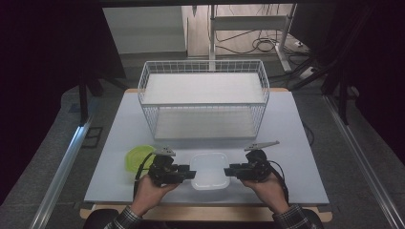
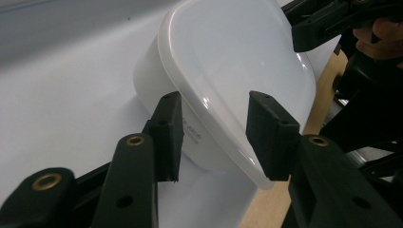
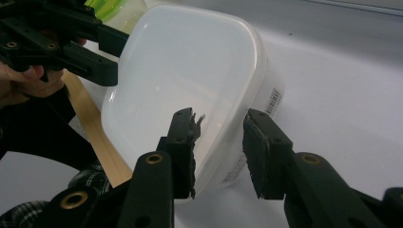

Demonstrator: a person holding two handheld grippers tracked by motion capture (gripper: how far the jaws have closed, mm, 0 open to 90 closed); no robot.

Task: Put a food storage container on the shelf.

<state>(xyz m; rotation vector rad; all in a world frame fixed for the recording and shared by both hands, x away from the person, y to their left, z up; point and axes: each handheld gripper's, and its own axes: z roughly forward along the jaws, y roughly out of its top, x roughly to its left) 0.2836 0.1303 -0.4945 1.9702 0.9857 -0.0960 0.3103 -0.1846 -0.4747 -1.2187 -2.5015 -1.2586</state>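
On table [image 1: 286, 143]: L gripper [image 2: 214, 128] & R gripper [image 3: 218, 142] jaws apart, straddling white tub [image 1: 208, 170] rim.

The tub [image 2: 228, 71] at the frame's centre is translucent white plastic with a smooth, glossy lid. The basket [image 1: 203, 98] above is white-coated wire. The table [image 1: 296, 138] looks matt and smooth, edged in bare wood. Both grippers' jaws are matt black plastic with brass-coloured fittings.

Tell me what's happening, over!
Left gripper open, straddling white container rim. Right gripper open on opposite rim. Green lid left, wire basket behind. Nothing blocking.
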